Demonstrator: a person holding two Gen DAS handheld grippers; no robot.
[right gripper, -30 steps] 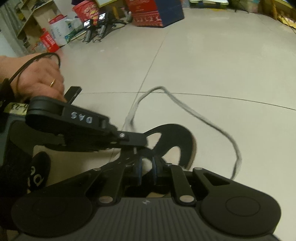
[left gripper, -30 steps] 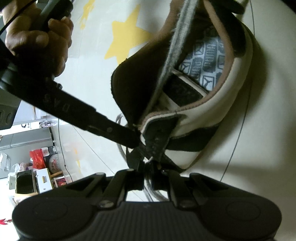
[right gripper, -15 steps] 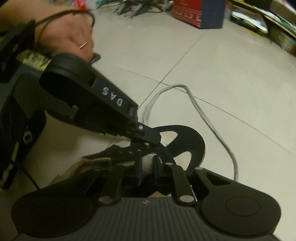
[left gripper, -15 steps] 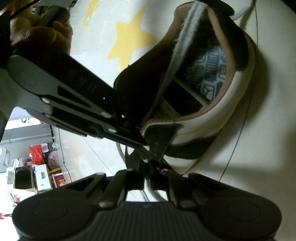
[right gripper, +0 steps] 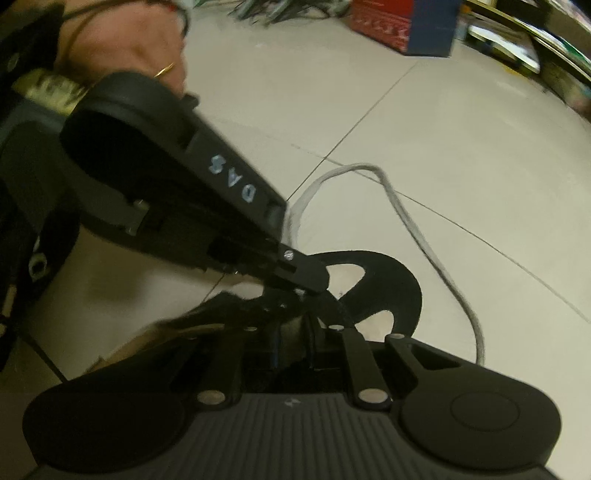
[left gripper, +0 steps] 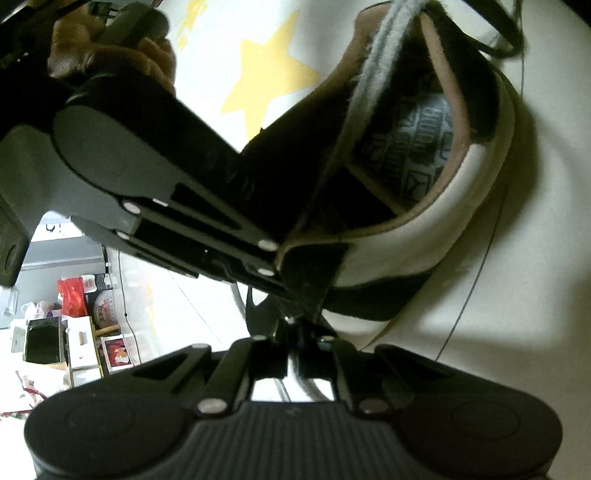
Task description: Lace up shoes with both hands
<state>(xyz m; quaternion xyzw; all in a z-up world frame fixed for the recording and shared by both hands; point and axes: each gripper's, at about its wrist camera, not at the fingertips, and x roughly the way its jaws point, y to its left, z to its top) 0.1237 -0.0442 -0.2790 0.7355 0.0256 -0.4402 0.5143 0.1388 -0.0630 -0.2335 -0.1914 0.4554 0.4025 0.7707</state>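
A black, white and brown shoe [left gripper: 424, 236] lies on its side on the pale floor, its opening toward me. A grey lace [left gripper: 384, 40] crosses that opening, and in the right wrist view the lace [right gripper: 432, 254] loops over the tiles. My left gripper [left gripper: 295, 328] is shut on the black eyelet flap [left gripper: 314, 266] at the shoe's edge. My right gripper [right gripper: 295, 332] is shut on a pale bit of lace. Both tips meet at the same flap: the right gripper [left gripper: 282, 284] reaches in from the left, and the left gripper [right gripper: 314, 286] comes down from upper left.
A yellow star [left gripper: 273, 70] marks the floor behind the shoe. Boxes and a red bag [left gripper: 72, 295] are cluttered at the far left. A red and blue carton [right gripper: 406, 26] and shelves stand at the back. A thin dark cable [left gripper: 476, 273] runs past the shoe.
The right gripper has rolled and now shows its broad side, closer to the eyelet flap. The left gripper has sunk a little toward the shoe. The lace loop has hardly shifted.
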